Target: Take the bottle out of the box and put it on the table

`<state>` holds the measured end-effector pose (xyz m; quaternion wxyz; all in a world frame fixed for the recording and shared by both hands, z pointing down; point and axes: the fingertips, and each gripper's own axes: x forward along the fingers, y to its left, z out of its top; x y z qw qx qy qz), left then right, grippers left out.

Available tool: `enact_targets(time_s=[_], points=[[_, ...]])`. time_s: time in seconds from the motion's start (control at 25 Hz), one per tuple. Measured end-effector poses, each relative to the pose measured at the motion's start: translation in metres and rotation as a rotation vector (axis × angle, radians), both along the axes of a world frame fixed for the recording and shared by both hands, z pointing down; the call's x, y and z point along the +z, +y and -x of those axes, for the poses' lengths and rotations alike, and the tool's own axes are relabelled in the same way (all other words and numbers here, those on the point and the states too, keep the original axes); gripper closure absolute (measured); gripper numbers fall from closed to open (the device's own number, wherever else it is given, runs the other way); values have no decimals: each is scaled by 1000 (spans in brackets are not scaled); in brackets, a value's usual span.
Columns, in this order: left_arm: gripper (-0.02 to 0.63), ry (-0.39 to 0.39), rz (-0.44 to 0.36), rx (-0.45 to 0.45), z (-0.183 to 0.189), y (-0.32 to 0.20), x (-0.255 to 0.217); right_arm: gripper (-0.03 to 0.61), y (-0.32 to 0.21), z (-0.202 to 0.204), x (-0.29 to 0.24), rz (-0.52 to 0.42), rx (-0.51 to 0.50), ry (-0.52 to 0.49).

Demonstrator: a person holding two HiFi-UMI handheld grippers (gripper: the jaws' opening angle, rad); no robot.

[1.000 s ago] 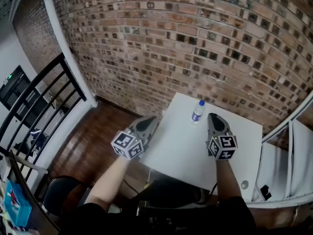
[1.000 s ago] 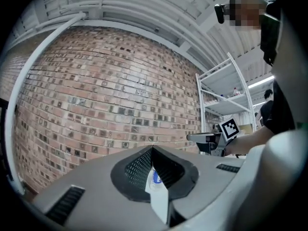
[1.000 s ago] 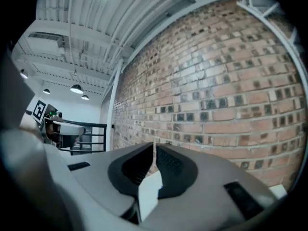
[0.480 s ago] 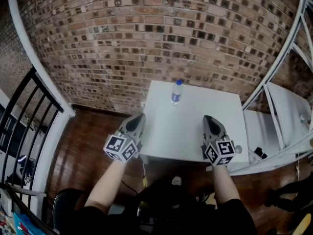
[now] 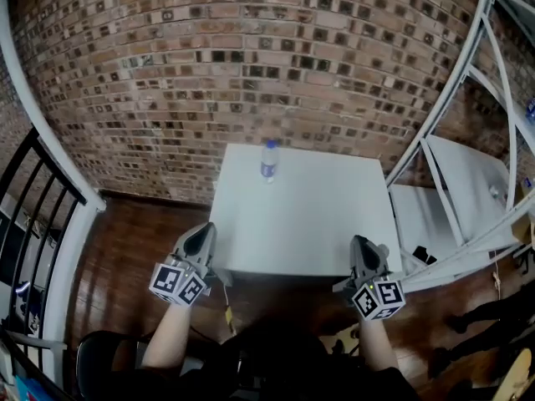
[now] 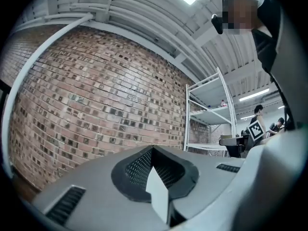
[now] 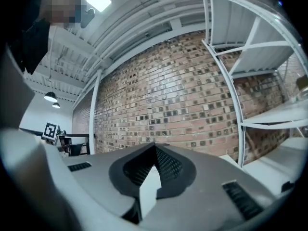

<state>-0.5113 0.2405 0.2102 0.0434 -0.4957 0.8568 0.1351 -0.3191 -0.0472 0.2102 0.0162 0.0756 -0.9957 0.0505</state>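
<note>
A clear plastic bottle [image 5: 268,159] with a blue cap and blue label stands upright at the far edge of the white table [image 5: 301,224], close to the brick wall. No box shows in any view. My left gripper [image 5: 201,230] hangs off the table's near left corner, shut and empty. My right gripper [image 5: 361,242] is at the near right edge, also shut with nothing in it. Both are well short of the bottle. In the left gripper view the jaws of the left gripper [image 6: 153,150] meet on nothing. The same holds for the right gripper [image 7: 155,147] in its own view.
A brick wall [image 5: 251,65] runs behind the table. A white metal shelf rack [image 5: 456,182] stands to the right, touching the table's side. A black railing [image 5: 33,215] is at the left, over dark wooden floor [image 5: 125,241].
Both grippers have drawn back from the table's middle to its near edge. The right one has left the bottle's side. The bottle stays upright at the far edge.
</note>
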Motion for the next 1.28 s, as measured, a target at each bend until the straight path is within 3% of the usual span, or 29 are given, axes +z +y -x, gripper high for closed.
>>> enact_targets(time_s=[0.2, 0.36, 0.56, 0.88, 1.28], points=[[614, -31, 46, 5, -44, -13, 9, 578, -31, -47, 29, 93, 114, -3], [614, -39, 71, 6, -59, -22, 10, 578, -53, -62, 36, 126, 167, 2], [614, -48, 103, -1, -72, -33, 9, 578, -55, -69, 35, 135, 131, 17], [614, -70, 135, -11, -79, -45, 17, 578, -29, -48, 40, 126, 46, 17], [614, -31, 143, -10, -82, -41, 26, 578, -44, -67, 46, 146, 74, 32]])
